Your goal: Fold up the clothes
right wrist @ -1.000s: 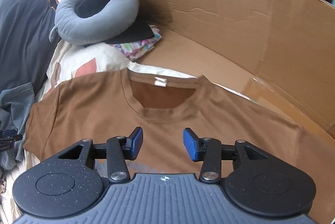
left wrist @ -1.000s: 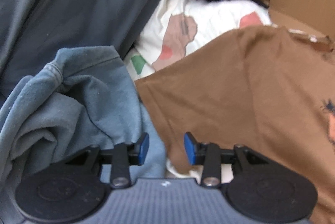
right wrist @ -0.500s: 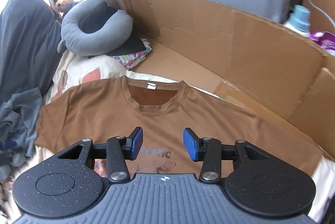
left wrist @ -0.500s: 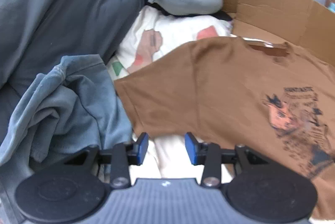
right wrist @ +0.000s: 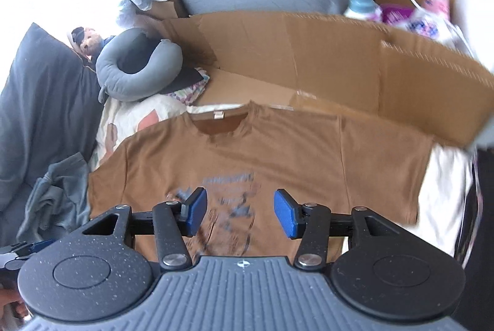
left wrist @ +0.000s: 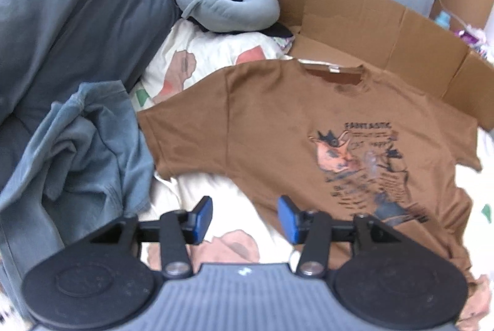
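Shirt (left wrist: 278, 120) lies flat, print up, mid-bed so sleeves can fold inward; my left claw (left wrist: 245, 218) and right claw (right wrist: 239, 212), just widened, hover empty.

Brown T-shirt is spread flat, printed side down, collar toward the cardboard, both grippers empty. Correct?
Not quite: the brown T-shirt lies printed side up; the left wrist view shows its graphic. Collar toward the cardboard, left gripper and right gripper empty: correct.
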Motion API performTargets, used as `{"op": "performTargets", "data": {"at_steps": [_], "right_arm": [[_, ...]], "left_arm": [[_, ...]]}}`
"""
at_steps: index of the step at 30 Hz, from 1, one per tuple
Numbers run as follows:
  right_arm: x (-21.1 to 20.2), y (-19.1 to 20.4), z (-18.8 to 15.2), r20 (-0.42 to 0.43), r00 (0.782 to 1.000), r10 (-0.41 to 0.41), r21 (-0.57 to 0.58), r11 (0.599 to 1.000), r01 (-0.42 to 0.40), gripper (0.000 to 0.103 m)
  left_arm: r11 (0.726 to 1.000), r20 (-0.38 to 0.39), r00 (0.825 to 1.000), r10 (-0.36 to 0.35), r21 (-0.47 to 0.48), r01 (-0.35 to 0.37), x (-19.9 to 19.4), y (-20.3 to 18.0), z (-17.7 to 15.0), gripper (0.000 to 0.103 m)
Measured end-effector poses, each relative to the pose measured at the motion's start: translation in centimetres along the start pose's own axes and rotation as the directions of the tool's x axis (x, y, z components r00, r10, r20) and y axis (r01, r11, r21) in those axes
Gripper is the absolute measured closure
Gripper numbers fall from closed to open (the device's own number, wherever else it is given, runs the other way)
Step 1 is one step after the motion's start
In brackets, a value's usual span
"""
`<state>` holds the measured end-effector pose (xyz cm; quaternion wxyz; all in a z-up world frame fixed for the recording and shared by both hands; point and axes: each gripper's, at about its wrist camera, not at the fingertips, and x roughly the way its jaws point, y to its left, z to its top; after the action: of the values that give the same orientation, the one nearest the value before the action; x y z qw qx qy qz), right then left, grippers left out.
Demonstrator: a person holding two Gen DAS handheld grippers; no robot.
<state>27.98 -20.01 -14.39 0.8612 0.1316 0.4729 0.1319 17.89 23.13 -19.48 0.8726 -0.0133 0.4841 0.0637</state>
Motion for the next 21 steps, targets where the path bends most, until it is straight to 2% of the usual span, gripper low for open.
{"op": "performTargets", "data": {"at_steps": [6,21], "right_arm": [[-1.7,-1.0,-3.7,-0.001,1.000,0.010,0.043,0.999,-0.010,0.047],[-2.2,-4.3,-10.7,-0.012,0.997,0.070,0.136,0.988,-0.068,0.047]], "left_arm": [[1.000,-0.005,1.000,-0.014,-0.011,0.014,-1.3,-0.5,-2.2,0.053],[0.997,-0.011,1.000,-0.024,-0.076,0.023,-3.5,-1.0,-5.4,0.050]]}}
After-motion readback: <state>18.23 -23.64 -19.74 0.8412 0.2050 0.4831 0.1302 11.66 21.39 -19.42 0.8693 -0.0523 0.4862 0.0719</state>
